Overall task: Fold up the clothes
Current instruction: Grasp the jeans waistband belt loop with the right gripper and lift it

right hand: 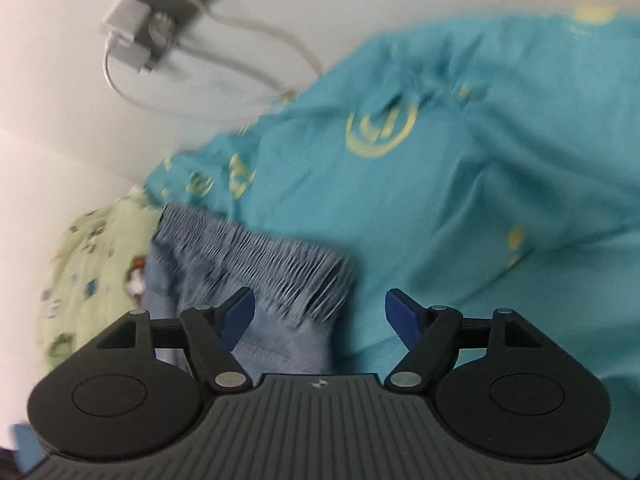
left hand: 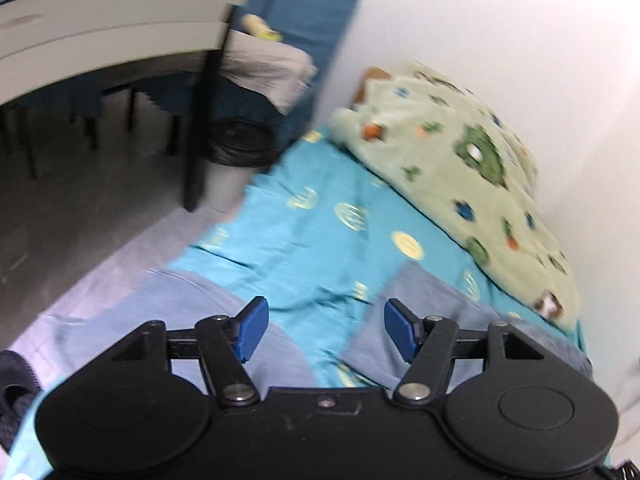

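blue-grey trousers lie spread on the teal bed sheet, their two legs running under the left gripper with a strip of sheet showing between them. the left gripper's jaws stand wide apart, nothing between its blue pads. in the right wrist view the gathered elastic waistband of the trousers (ribbed and bunched) sits just ahead of the right gripper, whose jaws are also spread apart and hold nothing; the left pad overlaps the cloth in view, though contact is unclear. a pale green patterned blanket is heaped against the white wall. a desk stands beyond the bed.
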Available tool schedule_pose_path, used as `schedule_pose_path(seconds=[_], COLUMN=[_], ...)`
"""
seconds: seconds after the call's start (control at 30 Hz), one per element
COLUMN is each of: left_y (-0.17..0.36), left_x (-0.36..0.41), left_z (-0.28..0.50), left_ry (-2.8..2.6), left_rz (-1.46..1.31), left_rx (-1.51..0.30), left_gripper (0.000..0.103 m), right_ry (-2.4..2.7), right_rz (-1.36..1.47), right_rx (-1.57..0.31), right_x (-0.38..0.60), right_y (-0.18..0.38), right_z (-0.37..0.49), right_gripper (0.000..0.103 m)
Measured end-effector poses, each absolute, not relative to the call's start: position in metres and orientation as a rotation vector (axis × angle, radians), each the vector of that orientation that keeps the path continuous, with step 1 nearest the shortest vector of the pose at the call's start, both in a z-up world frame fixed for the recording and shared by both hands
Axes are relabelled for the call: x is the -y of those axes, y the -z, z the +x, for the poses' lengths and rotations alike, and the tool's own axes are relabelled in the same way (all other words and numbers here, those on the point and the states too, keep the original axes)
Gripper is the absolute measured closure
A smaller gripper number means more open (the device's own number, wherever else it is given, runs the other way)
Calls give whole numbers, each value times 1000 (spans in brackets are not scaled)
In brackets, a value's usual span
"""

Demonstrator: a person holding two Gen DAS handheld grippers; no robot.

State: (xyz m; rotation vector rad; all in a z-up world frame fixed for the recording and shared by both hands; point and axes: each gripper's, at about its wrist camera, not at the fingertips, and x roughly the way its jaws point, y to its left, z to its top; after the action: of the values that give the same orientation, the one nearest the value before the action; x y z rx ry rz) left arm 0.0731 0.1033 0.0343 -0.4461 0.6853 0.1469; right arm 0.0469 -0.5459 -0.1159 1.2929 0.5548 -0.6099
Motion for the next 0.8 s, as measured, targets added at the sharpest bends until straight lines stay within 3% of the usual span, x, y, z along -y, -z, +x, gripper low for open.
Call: schedule_pose_path(seconds=[0.1, 0.3, 0.43, 0.5, 0.63, 0.8], left_y=[-17, 11, 26, 34, 39, 45], left_x=[-81, -61, -54, -51, -51, -56], left_z=[86, 99, 102, 103, 102, 103], left_ry=[-105, -62, -38, -26, -11, -15], left_rz=[-442, -424, -405, -395, -397, -430], left_rx=[-709, -744, -750, -753, -750, -765], left_gripper=[42, 42, 42, 42, 42, 42], right_ry=[528, 584, 631, 596, 497, 612], right_rz=[1323, 1248, 1119, 1071, 937, 1031], right_rx=[-573, -628, -554, -469, -396, -487], right_x=[546, 541, 526, 519, 507, 524], right_y=[125, 133, 126, 118, 95, 120], right_z=[63, 94, 97, 97, 113, 114], right_gripper=[35, 28, 55, 62, 61, 51])
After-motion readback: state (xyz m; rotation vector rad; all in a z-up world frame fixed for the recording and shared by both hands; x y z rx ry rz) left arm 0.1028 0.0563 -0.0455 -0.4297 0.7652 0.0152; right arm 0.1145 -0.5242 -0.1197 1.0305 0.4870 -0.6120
